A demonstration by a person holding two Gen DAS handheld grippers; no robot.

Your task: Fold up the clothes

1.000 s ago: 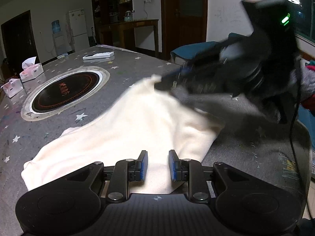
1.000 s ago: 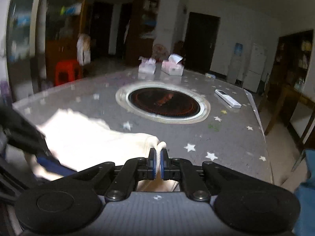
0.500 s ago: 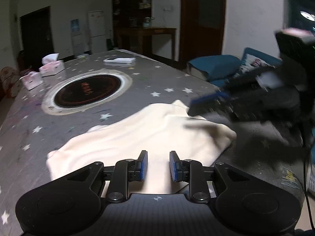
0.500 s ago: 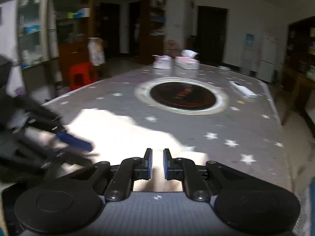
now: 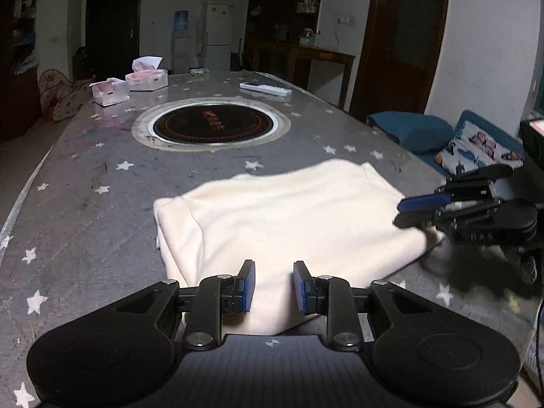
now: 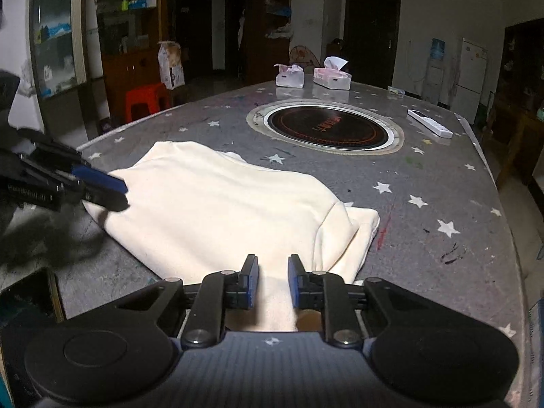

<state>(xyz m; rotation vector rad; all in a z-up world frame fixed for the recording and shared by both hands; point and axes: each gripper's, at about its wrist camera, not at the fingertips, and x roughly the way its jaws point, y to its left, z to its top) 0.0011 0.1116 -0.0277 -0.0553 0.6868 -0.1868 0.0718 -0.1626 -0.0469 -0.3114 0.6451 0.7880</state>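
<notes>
A cream garment [image 5: 285, 217] lies folded flat on the grey star-patterned table [image 5: 85, 204]; it also shows in the right wrist view [image 6: 217, 210]. My left gripper [image 5: 273, 287] is open over the garment's near edge, nothing between its pads. My right gripper [image 6: 272, 280] is open too, above the garment's other edge near a folded sleeve [image 6: 343, 234]. The right gripper shows in the left wrist view [image 5: 459, 210] at the garment's right corner. The left gripper shows in the right wrist view [image 6: 85, 183] at the garment's left edge.
A round induction hob [image 5: 210, 124] is set into the table's middle. Two tissue boxes [image 5: 129, 83] and a white remote [image 5: 265, 88] lie beyond it. A phone [image 6: 27, 295] lies at the near left edge in the right wrist view. A blue sofa [image 5: 442, 136] stands beside the table.
My right gripper let go of the garment's edge and opened. Both grippers drew back toward the near edges, and the garment now lies flat and folded.
</notes>
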